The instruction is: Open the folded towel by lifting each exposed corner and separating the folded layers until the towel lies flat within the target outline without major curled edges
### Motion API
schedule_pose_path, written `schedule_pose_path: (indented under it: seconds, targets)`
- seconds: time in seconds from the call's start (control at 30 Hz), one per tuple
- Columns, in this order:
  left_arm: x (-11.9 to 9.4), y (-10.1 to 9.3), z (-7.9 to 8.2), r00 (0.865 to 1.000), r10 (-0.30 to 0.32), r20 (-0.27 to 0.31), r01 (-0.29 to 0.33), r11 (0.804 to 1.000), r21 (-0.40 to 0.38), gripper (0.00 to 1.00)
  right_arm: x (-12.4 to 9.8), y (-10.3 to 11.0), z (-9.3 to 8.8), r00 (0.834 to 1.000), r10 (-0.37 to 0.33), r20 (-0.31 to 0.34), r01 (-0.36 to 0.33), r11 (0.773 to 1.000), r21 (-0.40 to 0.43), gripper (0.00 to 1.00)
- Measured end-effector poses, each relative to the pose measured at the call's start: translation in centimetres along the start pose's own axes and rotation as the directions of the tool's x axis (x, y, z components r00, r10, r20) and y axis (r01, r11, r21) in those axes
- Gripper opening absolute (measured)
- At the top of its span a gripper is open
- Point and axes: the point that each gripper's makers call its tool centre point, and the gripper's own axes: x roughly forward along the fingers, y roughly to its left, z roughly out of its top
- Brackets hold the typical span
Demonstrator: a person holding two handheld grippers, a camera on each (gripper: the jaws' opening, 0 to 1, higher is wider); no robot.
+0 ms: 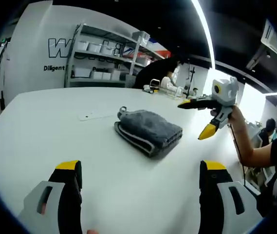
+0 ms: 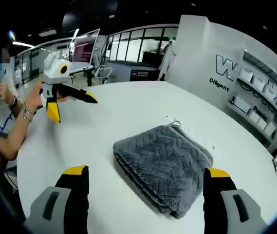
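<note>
- Left gripper (image 1: 140, 170): jaws spread wide, released, holding nothing; the folded grey towel (image 1: 149, 130) lies ahead of its tips on the white round table (image 1: 55, 126), apart from them
- Right gripper (image 2: 148, 178): jaws likewise spread and empty, hovering just short of the towel (image 2: 165, 163), whose near folded edge sits between the tips
- Towel looks plush, soft and light, limp when lifted; layers will likely cling and sag
- Best hold, I judge: pinch a top-layer corner, perhaps near the hanging loop (image 2: 176, 124) at the far edge, and peel slowly

Folded towel (image 2: 163, 165) on table (image 2: 123, 112), shelving (image 1: 104, 56) behind.
</note>
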Motion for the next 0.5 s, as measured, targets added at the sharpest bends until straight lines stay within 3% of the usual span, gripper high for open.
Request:
schedule_pose_path:
  seconds: [0.03, 0.2, 0.5]
  targets:
    - [0.0, 0.0, -0.1, 1.000, 0.002, -0.002, -0.002, 1.000, 0.001, 0.99, -0.7, 0.0, 0.0, 0.999, -0.002, 0.036, 0.001, 1.000, 0.028, 1.00]
    - [-0.1, 0.0, -0.1, 1.000, 0.000, -0.002, 0.000, 1.000, 0.000, 0.99, -2.2, 0.4, -0.1, 0.998, -0.026, 0.051, 0.025, 0.999, 0.032, 1.00]
    - [-0.3, -0.5, 0.3, 1.000, -0.010, 0.012, 0.009, 1.000, 0.012, 0.99, -1.4, 1.7, 1.3, 1.000, -0.003, 0.031, 0.004, 0.999, -0.049, 1.00]
